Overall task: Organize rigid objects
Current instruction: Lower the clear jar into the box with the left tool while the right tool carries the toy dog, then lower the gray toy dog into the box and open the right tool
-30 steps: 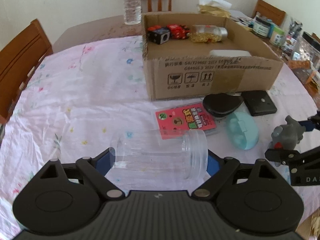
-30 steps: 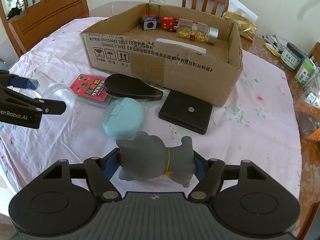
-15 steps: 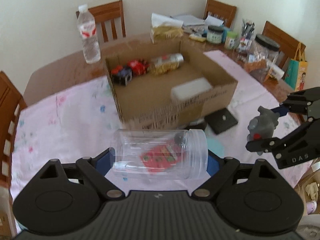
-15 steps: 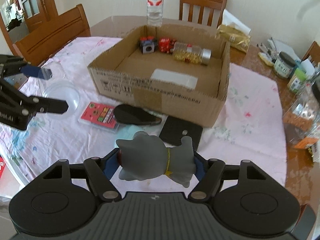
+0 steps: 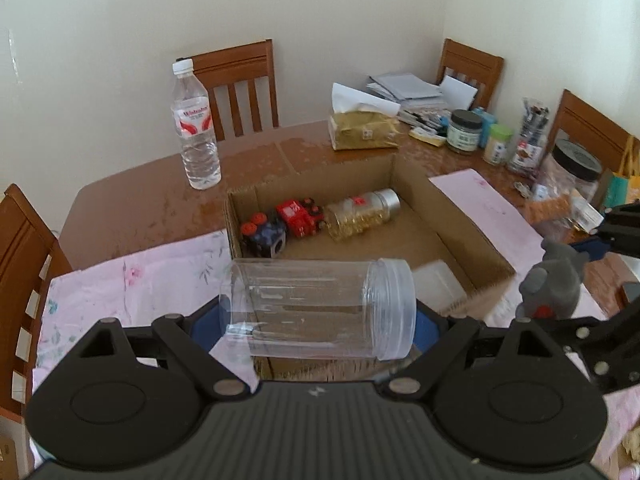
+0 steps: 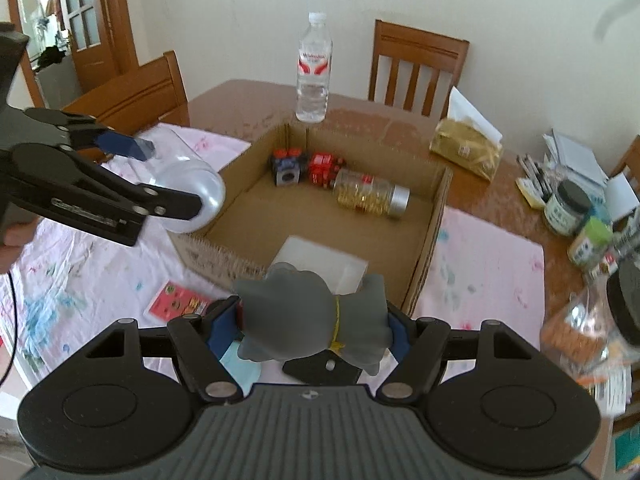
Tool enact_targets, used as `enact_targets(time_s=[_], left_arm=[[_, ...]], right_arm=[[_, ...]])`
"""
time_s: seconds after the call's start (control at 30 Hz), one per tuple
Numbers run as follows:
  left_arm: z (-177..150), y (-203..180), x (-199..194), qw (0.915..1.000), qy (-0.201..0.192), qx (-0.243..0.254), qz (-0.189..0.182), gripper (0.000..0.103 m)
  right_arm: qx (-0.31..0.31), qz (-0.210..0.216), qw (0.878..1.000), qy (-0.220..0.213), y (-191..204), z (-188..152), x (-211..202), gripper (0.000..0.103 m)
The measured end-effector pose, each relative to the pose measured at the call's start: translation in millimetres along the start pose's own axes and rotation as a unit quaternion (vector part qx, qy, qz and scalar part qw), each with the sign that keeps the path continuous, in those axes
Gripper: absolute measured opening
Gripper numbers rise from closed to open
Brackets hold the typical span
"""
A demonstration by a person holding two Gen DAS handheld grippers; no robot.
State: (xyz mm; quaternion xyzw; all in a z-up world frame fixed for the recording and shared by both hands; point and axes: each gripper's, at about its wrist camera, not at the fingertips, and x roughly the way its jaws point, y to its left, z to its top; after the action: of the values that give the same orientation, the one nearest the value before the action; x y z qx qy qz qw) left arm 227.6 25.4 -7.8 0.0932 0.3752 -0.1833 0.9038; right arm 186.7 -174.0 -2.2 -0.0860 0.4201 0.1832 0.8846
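Two tools are held up over the near side of the bench. The left tool (image 5: 320, 320) is closed on a clear jar (image 5: 316, 308), which lies sideways between the blue pads with its lid end to the right. The jar is in the air, over the near left wall of the cardboard box (image 5: 472, 216). The right tool (image 6: 308, 324) is closed on a gray toy (image 6: 316, 316), which is gripped at both ends and has a yellow band around it. The toy is held up over the near wall of the box.

Under the right tool, on the pink cloth (image 6: 488, 264), a red card pack (image 6: 176, 300), a light blue case (image 6: 244, 368) and a flat black thing (image 6: 320, 372) can be seen just near of the box. Most of the blue case and the black thing is hidden by the tool.

Inside the box, a white block (image 6: 320, 264) lies by the near wall. Along the far wall, a dark cube (image 6: 286, 168), a red toy (image 6: 322, 168) and a bottle of yellow pills (image 6: 370, 196) lie in a row, the bottle on its side.

Past the box, a water bottle (image 6: 314, 68) stands upright on the bare brown bench (image 6: 240, 100). A gold tissue pack (image 6: 466, 148) lies to the far right, with small pots (image 6: 568, 208) farther right. Wooden chairs (image 6: 416, 64) are set around the bench.
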Motion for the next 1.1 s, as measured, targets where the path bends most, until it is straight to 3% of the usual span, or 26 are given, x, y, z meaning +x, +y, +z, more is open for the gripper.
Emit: enact_targets(time_s=[0.27,0.4,0.77,1.1], left_arm=[[6,-4,28,0.9978,-0.029,-0.028,0.053,0.092],[-1,-4,36,0.9971,-0.016,-0.048,0.057,0.095],[-34,0,6,0.9932,0.006,-0.087,0.077,0.1],[-55,7,-21,0.9893,0.012,-0.098,0.107,0.1]], right_arm=[[-0.015,0.02,1.0,-0.005,-15,14,12,0.077],[-0.022,0.032,0.999,-0.002,-18,18,20,0.077],[-0.027,0.048,0.998,0.0,-26,32,39,0.077],[-0.025,0.036,0.999,0.001,-37,65,69,0.077]])
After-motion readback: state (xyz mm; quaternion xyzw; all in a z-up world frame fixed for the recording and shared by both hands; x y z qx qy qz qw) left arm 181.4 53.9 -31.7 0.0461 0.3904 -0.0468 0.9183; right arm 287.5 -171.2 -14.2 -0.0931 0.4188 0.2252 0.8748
